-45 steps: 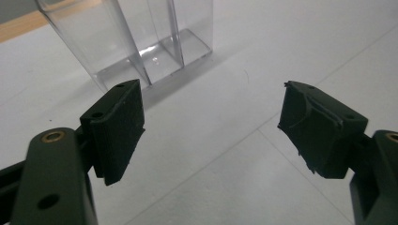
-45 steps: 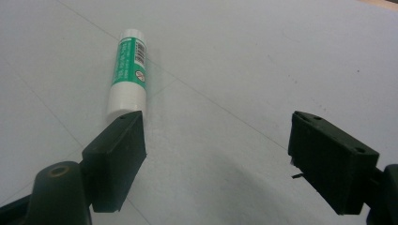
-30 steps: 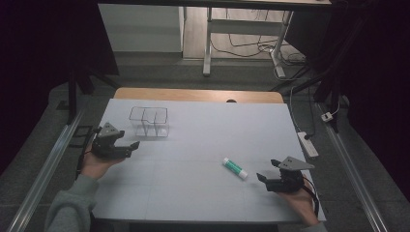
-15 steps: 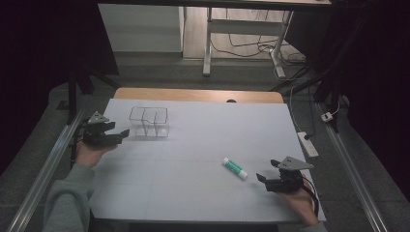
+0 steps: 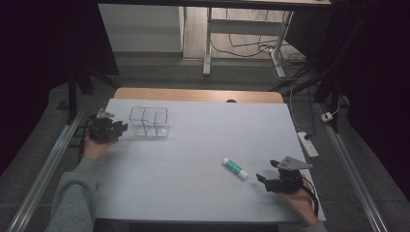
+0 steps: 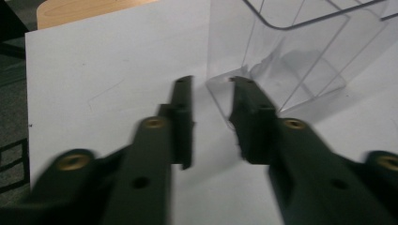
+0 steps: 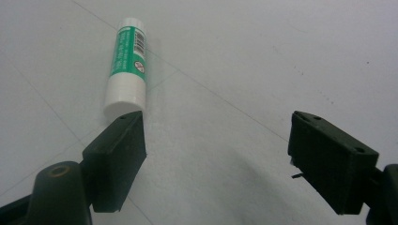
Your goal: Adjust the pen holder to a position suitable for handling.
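A clear plastic box [image 5: 149, 121] with two compartments stands on the white table top [image 5: 203, 130] at the far left. My left gripper [image 5: 115, 128] is just left of it, open by a narrow gap. In the left gripper view, the left gripper [image 6: 211, 83] points at the near bottom corner of the box [image 6: 291, 51], with nothing between the fingers. A white and green glue stick [image 5: 235, 167] lies flat right of centre. My right gripper [image 5: 262, 179] rests just right of it and is wide open. In the right gripper view, the glue stick [image 7: 126, 61] lies beyond the left finger of the right gripper [image 7: 213, 136].
A strip of wooden table [image 5: 198, 94] shows past the white top's far edge. A white power strip [image 5: 308, 144] lies on the floor off the right edge. Metal rails [image 5: 46, 169] run along both sides, and a desk frame with cables [image 5: 251, 43] stands behind.
My left gripper has moved away from the person, up the table's left side, and now points at the clear box. The right gripper and the glue stick have stayed put.
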{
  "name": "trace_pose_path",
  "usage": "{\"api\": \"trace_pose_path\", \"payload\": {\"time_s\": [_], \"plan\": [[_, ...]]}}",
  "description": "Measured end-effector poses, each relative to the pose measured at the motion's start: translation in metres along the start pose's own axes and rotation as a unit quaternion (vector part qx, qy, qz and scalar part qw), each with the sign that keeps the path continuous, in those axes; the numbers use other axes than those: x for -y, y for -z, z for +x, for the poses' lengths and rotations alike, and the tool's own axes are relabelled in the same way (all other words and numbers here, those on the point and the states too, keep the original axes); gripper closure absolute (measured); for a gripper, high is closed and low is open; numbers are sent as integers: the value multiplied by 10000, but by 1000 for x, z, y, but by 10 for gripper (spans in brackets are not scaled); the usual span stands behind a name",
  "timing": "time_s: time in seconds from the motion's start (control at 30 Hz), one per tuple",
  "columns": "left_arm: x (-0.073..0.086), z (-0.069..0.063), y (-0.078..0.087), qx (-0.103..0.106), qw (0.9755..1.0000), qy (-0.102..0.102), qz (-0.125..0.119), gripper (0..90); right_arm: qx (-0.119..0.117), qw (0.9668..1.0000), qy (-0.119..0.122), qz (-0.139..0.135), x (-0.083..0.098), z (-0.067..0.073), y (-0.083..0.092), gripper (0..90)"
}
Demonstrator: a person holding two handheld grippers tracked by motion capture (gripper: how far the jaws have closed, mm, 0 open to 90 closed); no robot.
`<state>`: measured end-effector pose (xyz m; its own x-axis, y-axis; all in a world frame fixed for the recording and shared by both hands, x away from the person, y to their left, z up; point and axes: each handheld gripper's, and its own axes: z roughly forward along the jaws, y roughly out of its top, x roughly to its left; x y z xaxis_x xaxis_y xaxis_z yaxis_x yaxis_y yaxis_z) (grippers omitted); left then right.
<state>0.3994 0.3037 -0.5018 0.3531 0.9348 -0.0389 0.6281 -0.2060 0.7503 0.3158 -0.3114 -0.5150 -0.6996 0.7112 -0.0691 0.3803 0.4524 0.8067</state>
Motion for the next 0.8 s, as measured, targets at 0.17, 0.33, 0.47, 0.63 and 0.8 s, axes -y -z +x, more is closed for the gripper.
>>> {"api": "trace_pose_path", "payload": {"time_s": [0.17,0.33,0.47,0.63,0.8], "plan": [[-3,7,-13,77,9999,6,109,889,7,10000,-1,12,0,0,0,187],[-4,9,-22,121,9999,41,114,890,20,10000,4,46,0,0,-1,188],[-7,6,-29,199,9997,-62,105,889,25,10000,7,52,0,0,-1,189],[-9,5,-34,266,9996,-110,71,889,10,10000,-24,33,0,0,-3,191],[-9,4,-38,253,9995,-136,140,890,11,10000,-14,35,0,0,-3,191]]}}
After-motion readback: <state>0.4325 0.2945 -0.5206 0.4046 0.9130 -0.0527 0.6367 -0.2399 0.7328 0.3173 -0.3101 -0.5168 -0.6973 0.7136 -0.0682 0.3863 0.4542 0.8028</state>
